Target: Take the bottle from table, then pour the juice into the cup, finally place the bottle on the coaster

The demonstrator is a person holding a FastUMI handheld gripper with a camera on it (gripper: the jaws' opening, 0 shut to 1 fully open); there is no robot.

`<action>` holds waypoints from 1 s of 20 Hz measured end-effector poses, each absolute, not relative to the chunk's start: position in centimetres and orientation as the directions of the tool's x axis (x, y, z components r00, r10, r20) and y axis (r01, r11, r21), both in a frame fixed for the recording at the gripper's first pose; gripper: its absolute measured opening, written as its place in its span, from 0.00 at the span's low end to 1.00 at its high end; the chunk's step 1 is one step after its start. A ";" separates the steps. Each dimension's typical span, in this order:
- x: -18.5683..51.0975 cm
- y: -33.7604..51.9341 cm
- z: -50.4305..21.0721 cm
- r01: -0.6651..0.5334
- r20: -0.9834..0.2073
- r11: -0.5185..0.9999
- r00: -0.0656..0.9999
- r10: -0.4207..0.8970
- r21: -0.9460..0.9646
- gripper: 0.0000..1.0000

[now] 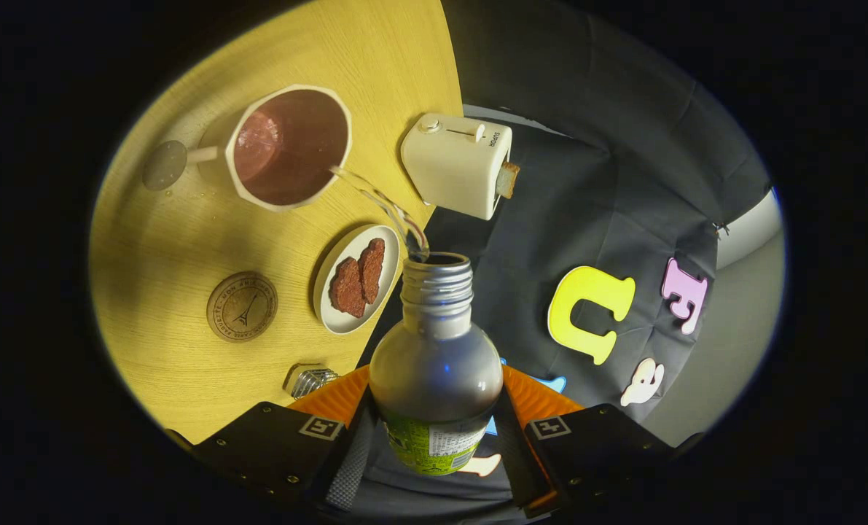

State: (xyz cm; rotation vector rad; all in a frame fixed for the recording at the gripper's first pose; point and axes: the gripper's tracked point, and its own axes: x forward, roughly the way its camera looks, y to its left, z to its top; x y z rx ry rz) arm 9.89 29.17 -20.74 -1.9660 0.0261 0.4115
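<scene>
Yellow wood-grain table (186, 240) occupies the near scene, with dark booth cloth (587, 146) hanging behind its edge; the whole view is rolled sideways because the tool is tipped. Gripper (434, 437): both fingers are closed against the body of the bottle (435, 372), one on each side of its labelled lower part, so that the bottle is clamped between them. Bottle: translucent, uncapped, threaded neck pointing away from the fingers and tilted toward the cup (288, 146). Juice stream (379, 200): a thin, clear arc running from the rim of the bottle mouth to the inside of the cup's near wall. Cup: pale, faceted rim, handle on the side away from the bottle, partly filled with reddish-brown liquid; it stands on the table beyond the bottle mouth. Coaster (242, 306): round, wood-coloured, printed with a tower emblem, lying bare on the table, apart from the cup and beside the plate (357, 281). Plate: small, pale, carrying two reddish-brown pieces of food (358, 277), just beside the bottle neck. Toaster (459, 164): cream-coloured, at the table edge past the cup, a slice of bread (508, 180) protruding from its slot. Small ribbed bottle cap (311, 380): on the table close to one finger.
</scene>
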 end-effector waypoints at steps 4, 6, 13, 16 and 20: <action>10.0 29.1 -20.5 -0.193 -0.290 -0.436 0.942 0.168 -0.879 0.77; 10.1 29.2 -20.2 -0.183 -0.285 -0.449 0.943 0.172 -0.875 0.78; 10.0 29.3 -19.5 -0.160 -0.278 -0.480 0.943 0.185 -0.862 0.77; 10.0 29.5 -19.2 -0.148 -0.274 -0.496 0.942 0.191 -0.856 0.77; 10.0 29.8 -19.0 -0.136 -0.272 -0.512 0.941 0.200 -0.848 0.77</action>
